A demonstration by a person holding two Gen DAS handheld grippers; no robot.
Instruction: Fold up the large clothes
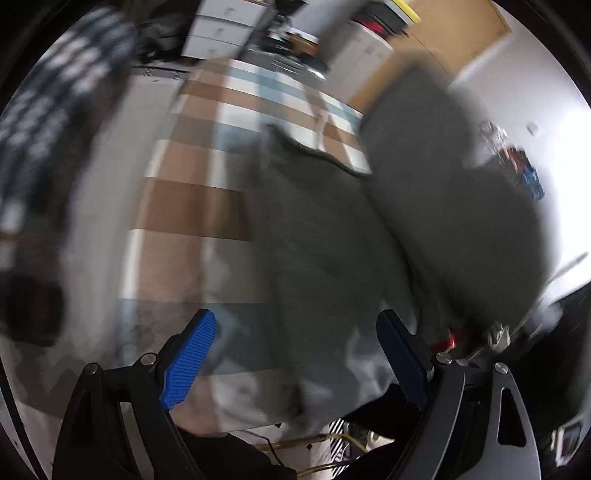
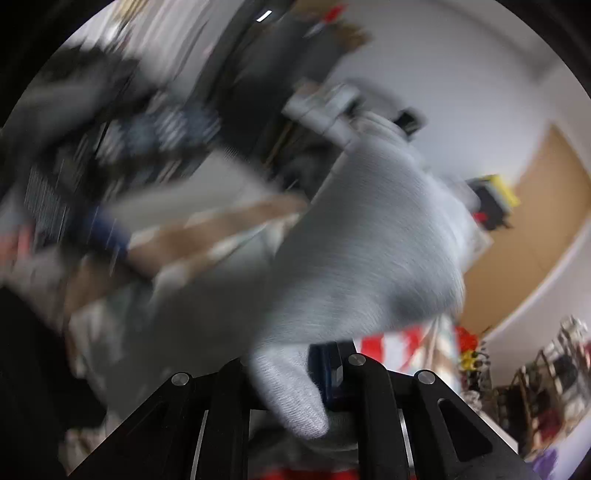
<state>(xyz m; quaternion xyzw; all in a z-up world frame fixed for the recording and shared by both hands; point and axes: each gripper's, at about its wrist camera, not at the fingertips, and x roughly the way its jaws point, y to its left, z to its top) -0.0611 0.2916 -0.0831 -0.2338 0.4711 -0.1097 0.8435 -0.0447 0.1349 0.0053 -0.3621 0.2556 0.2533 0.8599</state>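
A large grey garment [image 1: 332,236] lies partly on a bed with a brown, white and blue checked cover [image 1: 192,206]; one part of it hangs raised at the right of the left wrist view. My left gripper [image 1: 295,354] is open above the cloth, its blue pads [image 1: 188,362] wide apart with nothing pinched. In the right wrist view my right gripper [image 2: 295,376] is shut on a fold of the same grey garment [image 2: 369,251], which drapes up and away from the jaws. Both views are blurred by motion.
White drawers [image 1: 218,33] and cluttered shelves stand beyond the bed. A wooden door [image 2: 535,229] and white wall are at the right. A red and white striped cloth [image 2: 399,343] and a rack of items [image 2: 546,376] lie low right. A dark sleeve [image 1: 229,458] shows below.
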